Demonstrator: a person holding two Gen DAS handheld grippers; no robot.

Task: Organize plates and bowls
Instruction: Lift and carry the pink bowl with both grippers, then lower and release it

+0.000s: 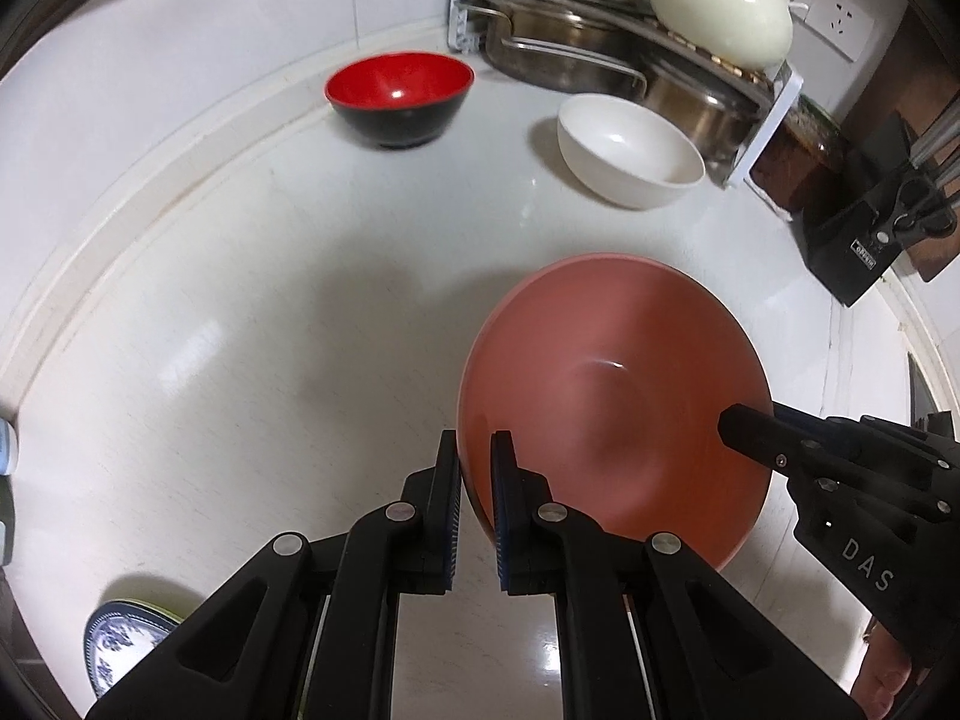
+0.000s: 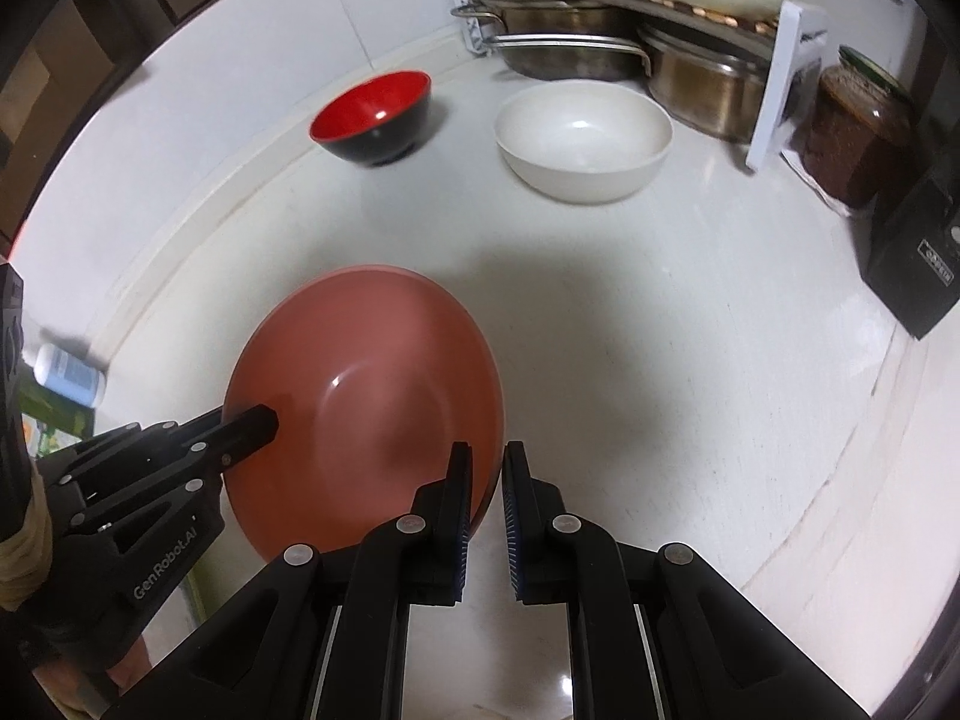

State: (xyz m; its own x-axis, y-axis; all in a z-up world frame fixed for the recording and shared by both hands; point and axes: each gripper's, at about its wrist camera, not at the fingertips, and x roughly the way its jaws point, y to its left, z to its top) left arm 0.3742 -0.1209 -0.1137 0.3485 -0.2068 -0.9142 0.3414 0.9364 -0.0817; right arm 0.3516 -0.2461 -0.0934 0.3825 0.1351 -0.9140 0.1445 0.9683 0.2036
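Observation:
A pink plate (image 1: 612,360) hangs tilted above the white counter, held at opposite sides of its rim. My left gripper (image 1: 477,459) is shut on its left rim, and shows in the right wrist view as the left gripper (image 2: 258,420) over the plate's edge. My right gripper (image 2: 487,471) is shut on the right rim of the pink plate (image 2: 372,372); from the left wrist the right gripper (image 1: 747,429) is seen clamping it. A red-and-black bowl (image 1: 399,99) (image 2: 372,117) and a white bowl (image 1: 630,150) (image 2: 582,141) stand upright farther back.
A blue-patterned plate (image 1: 120,642) lies at the near left. A rack (image 2: 600,0) with steel pots and cream pots fills the back right corner. Beside it are a dark jar (image 2: 852,126) and a black knife block (image 1: 864,240). A white bottle (image 2: 66,372) lies at the left.

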